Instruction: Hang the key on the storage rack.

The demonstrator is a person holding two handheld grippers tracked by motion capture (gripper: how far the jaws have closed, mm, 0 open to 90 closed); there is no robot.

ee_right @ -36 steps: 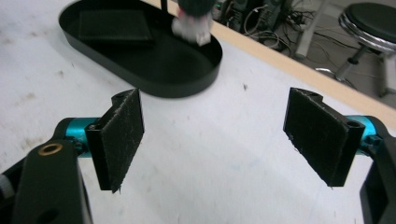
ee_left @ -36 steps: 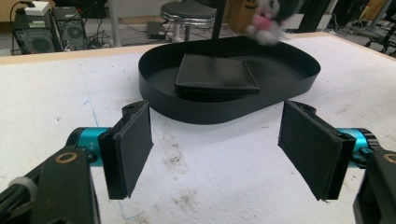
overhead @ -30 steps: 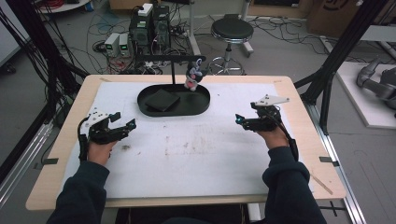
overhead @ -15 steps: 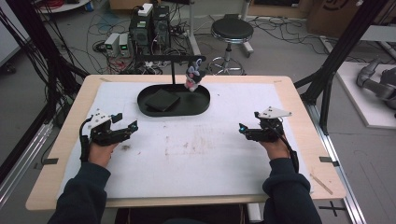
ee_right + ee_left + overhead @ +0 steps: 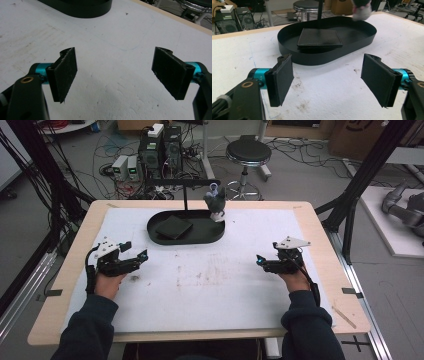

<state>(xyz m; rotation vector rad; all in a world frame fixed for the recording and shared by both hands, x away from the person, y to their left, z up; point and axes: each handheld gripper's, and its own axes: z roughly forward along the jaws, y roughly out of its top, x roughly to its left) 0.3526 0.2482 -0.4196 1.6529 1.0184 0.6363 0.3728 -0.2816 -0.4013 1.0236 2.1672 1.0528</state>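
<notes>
We wear dark navy sleeves (image 5: 90, 330), and each black claw, left claw (image 5: 135, 257) and right claw (image 5: 261, 261), carries flat black pads (image 5: 280, 78), teal collars, brass-ringed screws, a pale three-cornered top plate and a trailing black cable.

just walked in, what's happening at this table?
A person sits at the table with a gripper in each hand. The left gripper and right gripper both rest low over the white mat, fingers open, nothing between them. Neither touches anything besides the mat. Ahead of the left gripper sits a black oval tray with a flat black wallet lying in it; a small grey figure hangs from the stand at the tray's right end. No grasp has begun.
</notes>
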